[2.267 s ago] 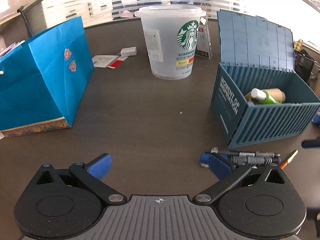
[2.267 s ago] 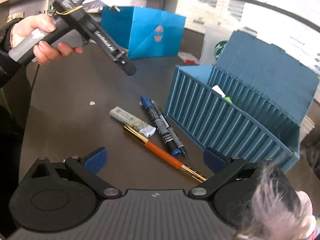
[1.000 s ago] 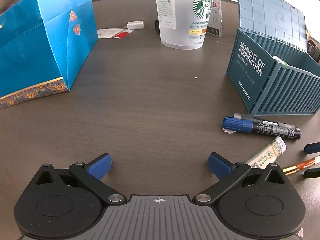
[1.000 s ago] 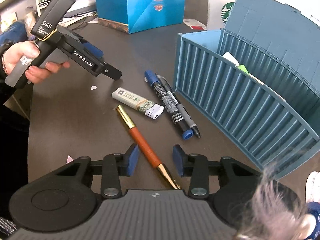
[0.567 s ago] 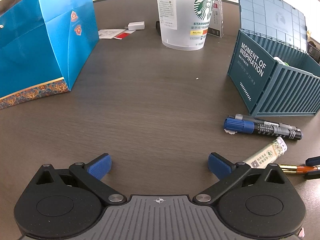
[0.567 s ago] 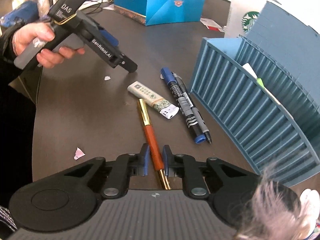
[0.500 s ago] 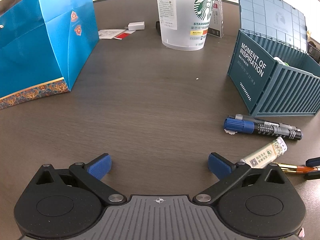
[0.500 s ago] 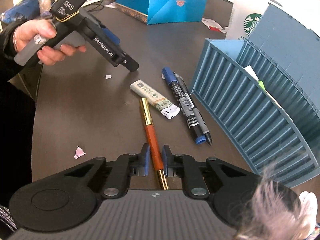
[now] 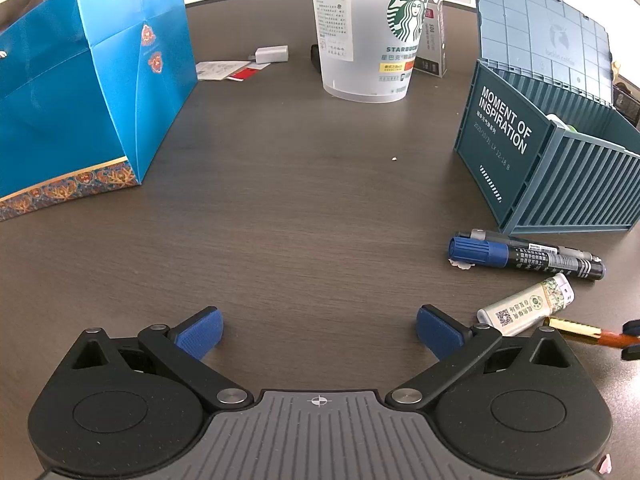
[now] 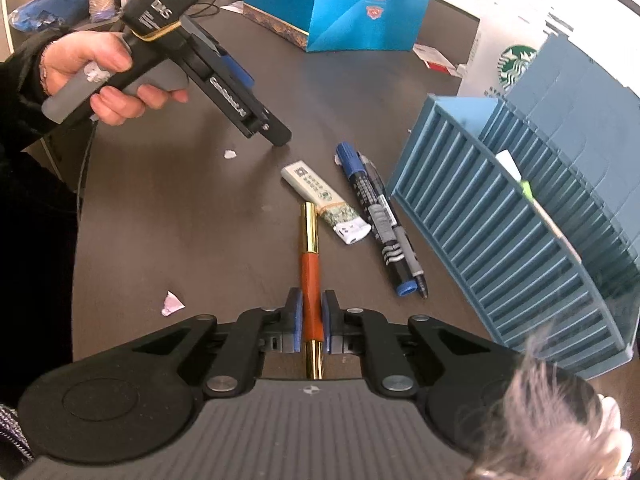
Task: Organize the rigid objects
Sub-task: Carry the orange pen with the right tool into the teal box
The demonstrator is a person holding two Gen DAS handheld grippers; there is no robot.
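While the dark wood-grain tabletop [image 9: 304,208] carries everything:
Blue ribbed container-shaped plastic box [image 10: 496,240]: open, just beside the pens.
Left claw [image 9: 318,330]: jaws wide, empty, over bare wood.
Right claw [image 10: 308,316]: clamped shut on the orange-and-gold pen [image 10: 311,276], near its rear end.
Risk: so far back a grip may let the pen swing and catch the box wall.
Views: only the right wrist shows the grip; only the left shows the box's lettering.

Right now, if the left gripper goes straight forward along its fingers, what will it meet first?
Probably only the bare table: the left gripper is open and points down at empty wood, with nothing between its fingers.
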